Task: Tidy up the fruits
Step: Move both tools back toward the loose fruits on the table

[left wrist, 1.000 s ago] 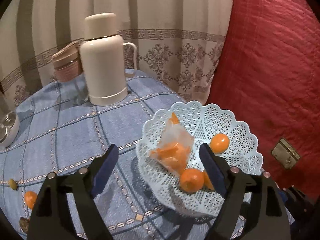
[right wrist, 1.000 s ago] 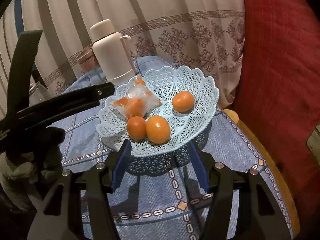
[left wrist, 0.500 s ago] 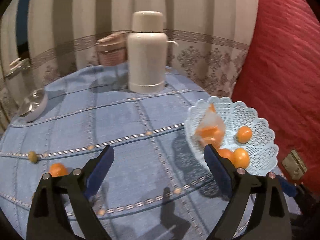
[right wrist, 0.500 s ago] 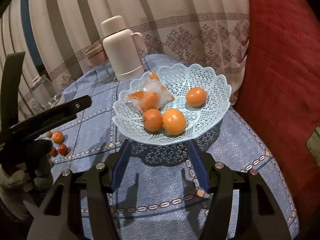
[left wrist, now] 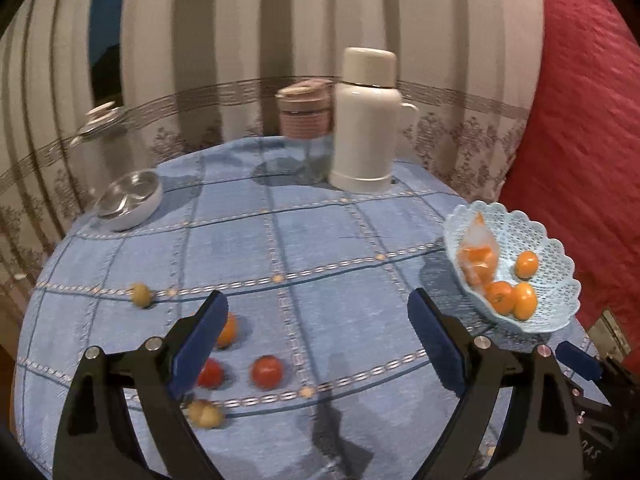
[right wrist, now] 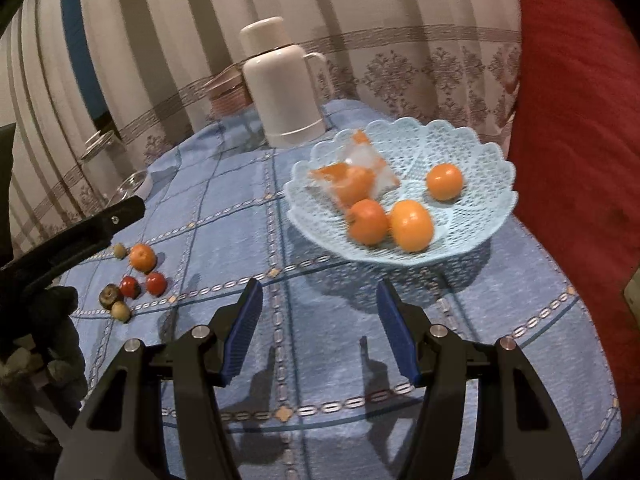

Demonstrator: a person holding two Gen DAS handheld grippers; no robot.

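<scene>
While the left gripper [left wrist: 316, 336] hangs with jaws spread wide and nothing between them, the loose fruit sits right under it — two red fruits [left wrist: 266, 371] at about seven o'clock of the table, an orange [left wrist: 227, 330] half hidden behind the left finger, small yellowish ones [left wrist: 141, 294] beside; the basket [left wrist: 556, 280] waits at three o'clock, already holding three oranges and a bagged one. The right gripper [right wrist: 320, 332] is parted too, empty, poised short of the basket. Best play, I'd say — drop straight over one red fruit, straddle it evenly, close gently; round fruit rolls off a glancing pad.
</scene>
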